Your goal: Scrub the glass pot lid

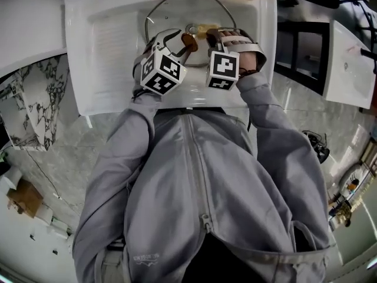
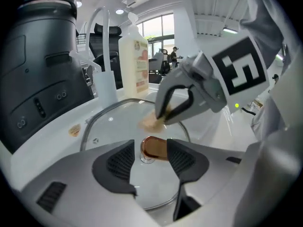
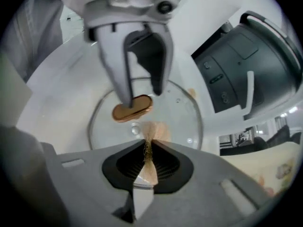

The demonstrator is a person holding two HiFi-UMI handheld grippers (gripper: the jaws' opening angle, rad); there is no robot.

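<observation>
Glass lid (image 2: pixel 113 122) lies flat in sink basin (image 1: pixel 112 52), knob (image 2: pixel 154 148) up. L gripper (image 2: pixel 151 151) nearer: jaws spread, knob betw them w/ long axis across the gap, not clamped. R gripper (image 3: pixel 147 162) pinches tan scrub cloth (image 3: pixel 151 130), touching glass just beside knob. Basin holds lid only

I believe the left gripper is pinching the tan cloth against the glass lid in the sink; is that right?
Not quite: it is the right gripper that pinches the tan cloth against the glass lid in the sink, as the right gripper view shows.
</observation>
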